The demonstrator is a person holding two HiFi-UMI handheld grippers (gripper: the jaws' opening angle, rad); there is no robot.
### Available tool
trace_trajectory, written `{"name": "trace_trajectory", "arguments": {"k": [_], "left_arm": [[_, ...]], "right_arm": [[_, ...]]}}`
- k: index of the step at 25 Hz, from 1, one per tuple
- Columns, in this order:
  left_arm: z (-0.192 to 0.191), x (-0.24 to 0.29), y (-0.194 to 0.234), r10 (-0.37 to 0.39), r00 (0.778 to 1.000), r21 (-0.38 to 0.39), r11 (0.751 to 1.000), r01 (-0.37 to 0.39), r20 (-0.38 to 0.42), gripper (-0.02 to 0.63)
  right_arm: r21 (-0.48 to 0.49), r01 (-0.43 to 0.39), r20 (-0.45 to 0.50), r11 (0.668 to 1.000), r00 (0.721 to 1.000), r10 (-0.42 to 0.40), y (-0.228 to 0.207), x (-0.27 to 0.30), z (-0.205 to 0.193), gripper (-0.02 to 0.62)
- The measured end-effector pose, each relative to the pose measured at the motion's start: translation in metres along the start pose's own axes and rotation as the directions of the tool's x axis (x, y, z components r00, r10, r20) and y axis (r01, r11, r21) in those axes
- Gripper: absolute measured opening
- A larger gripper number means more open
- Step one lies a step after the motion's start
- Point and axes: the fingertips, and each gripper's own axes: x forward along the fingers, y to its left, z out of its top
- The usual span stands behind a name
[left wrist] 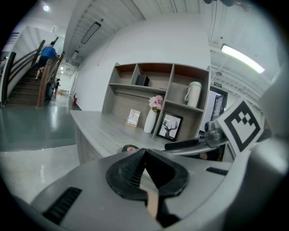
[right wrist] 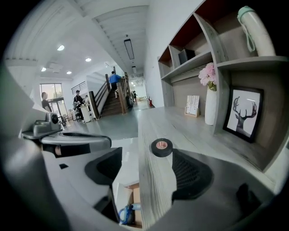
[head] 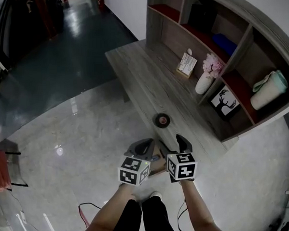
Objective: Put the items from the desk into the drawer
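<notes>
Your right tool [right wrist: 146,170] is wide open and holding nothing, its jaws sitting either side of the tabletop [right wrist: 156,191] edge. The tape roll [right wrist: 161,147] lies on the tabletop just ahead. Your left tool [left wrist: 144,155] is clenched, empty. The drawer [right wrist: 131,210] hangs open below.

The grey left gripper [head: 147,145] and right gripper [head: 177,145] have black ribbed pads [right wrist: 192,176] and black-and-white marker cubes [head: 134,170]. The trousers [head: 140,219] are black.

Tape roll [head: 162,120] on desk [head: 142,74] near front edge; drawer [right wrist: 131,200] below; vase [head: 204,83], framed picture [head: 225,103] behind, by shelf unit [head: 241,49].
</notes>
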Motion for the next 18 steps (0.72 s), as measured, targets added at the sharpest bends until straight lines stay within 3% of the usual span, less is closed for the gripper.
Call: {"name": "trace_trajectory", "arguments": {"k": [4, 18], "left_arm": [[-0.002, 0.009, 0.009, 0.004, 1.000, -0.014, 1.000, -0.004, 0.002, 0.009], [-0.014, 0.037, 0.038, 0.018, 1.000, -0.041, 0.999, -0.018, 0.000, 0.009]], "right_arm": [[-0.055, 0.001, -0.023, 0.998, 1.000, -0.002, -0.006, 0.019, 0.000, 0.339], [-0.062, -0.019, -0.097, 0.998, 0.995, 0.013, -0.026, 0.083, -0.003, 0.373]]}}
